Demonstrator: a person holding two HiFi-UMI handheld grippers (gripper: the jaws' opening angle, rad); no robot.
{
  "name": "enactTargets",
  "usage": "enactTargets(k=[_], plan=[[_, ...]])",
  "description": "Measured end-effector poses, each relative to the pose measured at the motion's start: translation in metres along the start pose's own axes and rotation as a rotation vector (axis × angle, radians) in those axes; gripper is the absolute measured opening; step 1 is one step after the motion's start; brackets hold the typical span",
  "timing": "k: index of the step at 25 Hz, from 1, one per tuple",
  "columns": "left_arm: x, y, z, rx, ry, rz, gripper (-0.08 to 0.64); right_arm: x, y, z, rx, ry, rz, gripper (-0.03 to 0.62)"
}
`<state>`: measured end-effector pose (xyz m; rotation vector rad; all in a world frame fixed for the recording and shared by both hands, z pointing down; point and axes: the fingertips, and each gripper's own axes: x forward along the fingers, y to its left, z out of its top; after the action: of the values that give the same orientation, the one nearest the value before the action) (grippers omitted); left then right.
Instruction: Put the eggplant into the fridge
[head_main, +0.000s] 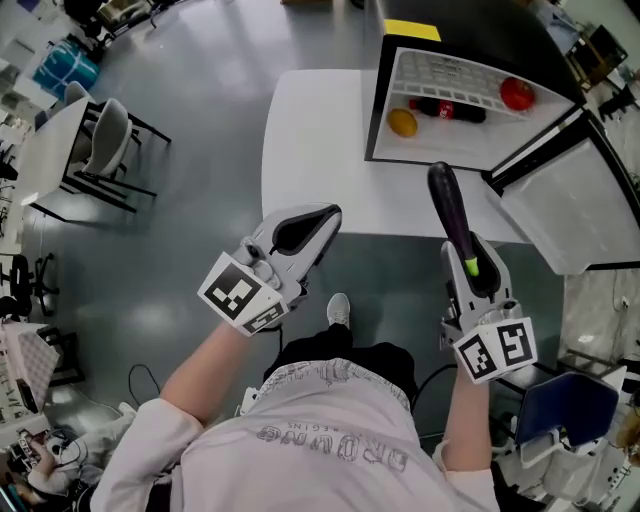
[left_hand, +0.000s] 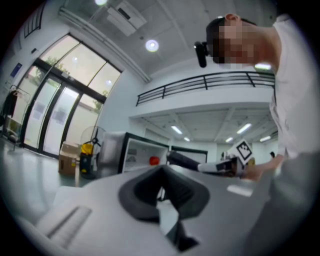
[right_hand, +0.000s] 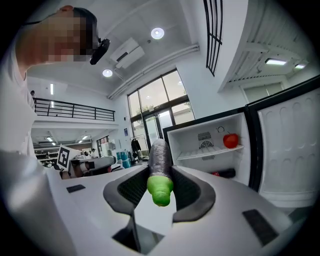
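A long dark-purple eggplant (head_main: 447, 200) with a green stem end sticks forward out of my right gripper (head_main: 470, 247), which is shut on it near the stem. In the right gripper view the eggplant (right_hand: 160, 160) sits between the black pads (right_hand: 195, 192) and points toward the open fridge (right_hand: 200, 145). The fridge (head_main: 378, 100) stands ahead and to the right, with white shelves. My left gripper (head_main: 325, 215) hangs at the same height to the left, shut and holding nothing. The left gripper (left_hand: 161, 170) faces the fridge (left_hand: 135, 150), and the eggplant (left_hand: 182, 160) shows to its right.
A red round fruit (head_main: 517, 93), a dark bottle (head_main: 450, 108) and an orange fruit (head_main: 402, 122) lie on the fridge shelves. The fridge door (head_main: 565, 215) swings open at the right. A white platform (head_main: 310, 150) bears the fridge. Chairs (head_main: 100, 140) stand far left.
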<state>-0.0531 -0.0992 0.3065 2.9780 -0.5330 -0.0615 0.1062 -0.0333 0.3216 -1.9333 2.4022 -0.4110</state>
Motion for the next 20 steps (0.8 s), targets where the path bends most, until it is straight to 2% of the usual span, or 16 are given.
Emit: enactTargets(k=[11,20], plan=[[0.029,0.024,0.01,0.013,-0.012,0.029,0.008,0.043,-0.028,0.014,-0.02,-0.013,0.006,0.141],[0.069,0.036,0.003,0.019,-0.003,0.097,0.008,0.1,-0.08,0.024,-0.049,-0.022,0.035,0.141]])
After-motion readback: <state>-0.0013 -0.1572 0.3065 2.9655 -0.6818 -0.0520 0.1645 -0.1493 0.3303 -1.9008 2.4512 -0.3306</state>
